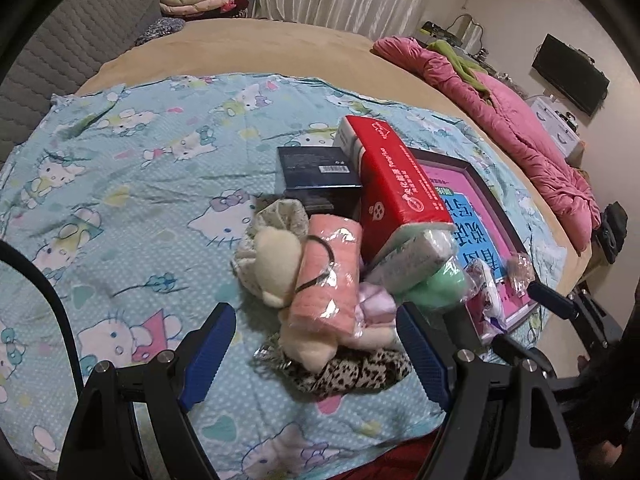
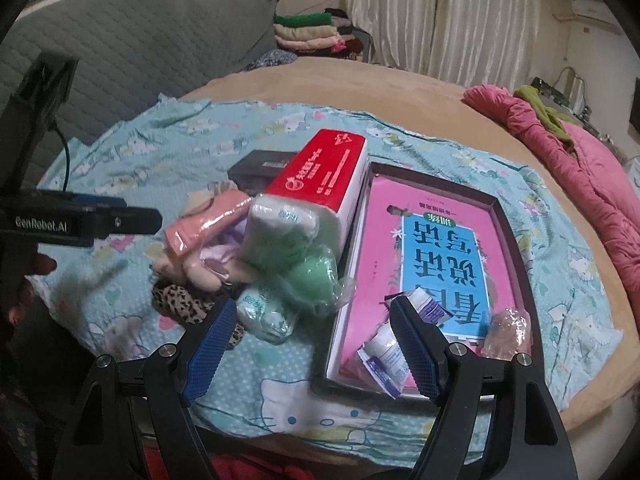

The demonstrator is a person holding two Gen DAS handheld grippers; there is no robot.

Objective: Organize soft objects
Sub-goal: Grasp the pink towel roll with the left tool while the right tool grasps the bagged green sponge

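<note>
Soft items sit in one heap at centre of the cartoon-cat sheet (image 1: 120,168) on the bed (image 1: 280,44). Cream plush toy (image 1: 280,268) lies at the heap's 9 o'clock side, touching a pink rolled towel in clear wrap (image 1: 328,276); leopard-print fabric (image 1: 352,372) underneath at 6 o'clock. Green soft piece in plastic (image 2: 316,280) at the heap's 3 o'clock side, a white tissue pack (image 2: 280,236) resting on it, a smaller pack (image 2: 264,316) just below. Red tissue box (image 1: 396,184) leans tilted over the heap at 12 o'clock; black box (image 1: 316,176) behind it. Shallow tray (image 2: 508,232) holding a pink-and-blue book (image 2: 440,264) just beside the heap at 3 o'clock; small packets (image 2: 384,356) lie in the tray's near end. Left gripper (image 1: 316,356): jaws apart, nothing clamped, above the leopard fabric. Right gripper (image 2: 312,348): jaws apart, nothing clamped, straddling the tray's near left corner. Pink quilt (image 1: 520,120) at 2 o'clock, well apart.
</note>
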